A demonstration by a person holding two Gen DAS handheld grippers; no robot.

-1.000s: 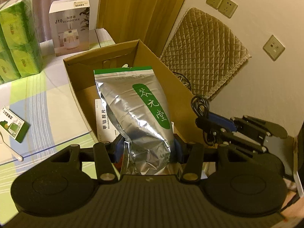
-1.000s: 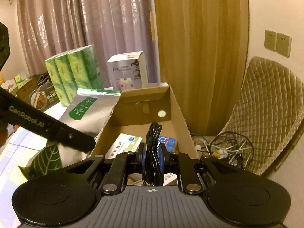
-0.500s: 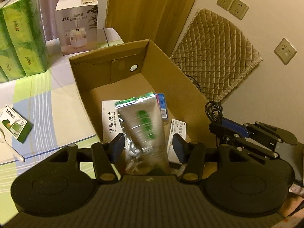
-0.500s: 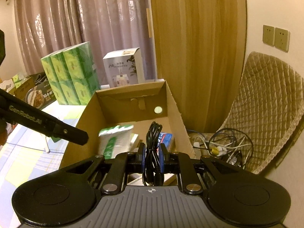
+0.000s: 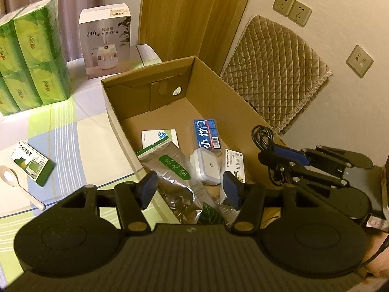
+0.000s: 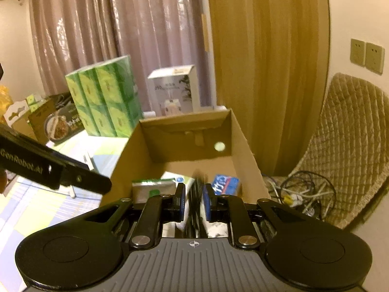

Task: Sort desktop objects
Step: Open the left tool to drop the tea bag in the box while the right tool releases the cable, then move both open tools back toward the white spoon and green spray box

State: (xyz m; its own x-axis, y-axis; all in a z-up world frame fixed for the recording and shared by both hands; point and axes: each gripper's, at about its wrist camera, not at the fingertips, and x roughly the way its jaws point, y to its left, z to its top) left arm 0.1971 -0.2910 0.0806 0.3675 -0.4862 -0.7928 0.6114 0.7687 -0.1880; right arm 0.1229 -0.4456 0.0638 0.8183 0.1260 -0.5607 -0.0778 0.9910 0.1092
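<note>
Release step in hand. Left gripper (image 5: 189,189) jaws opening; foil pouch (image 5: 173,170) lies free in the cardboard box (image 5: 218,90), lower centre. Right gripper (image 6: 193,202) jaws opening around the blurred black cable (image 6: 194,194). Next: withdraw, fetch the green packet (image 5: 31,161) at left on the worktop (image 5: 73,126).
</note>
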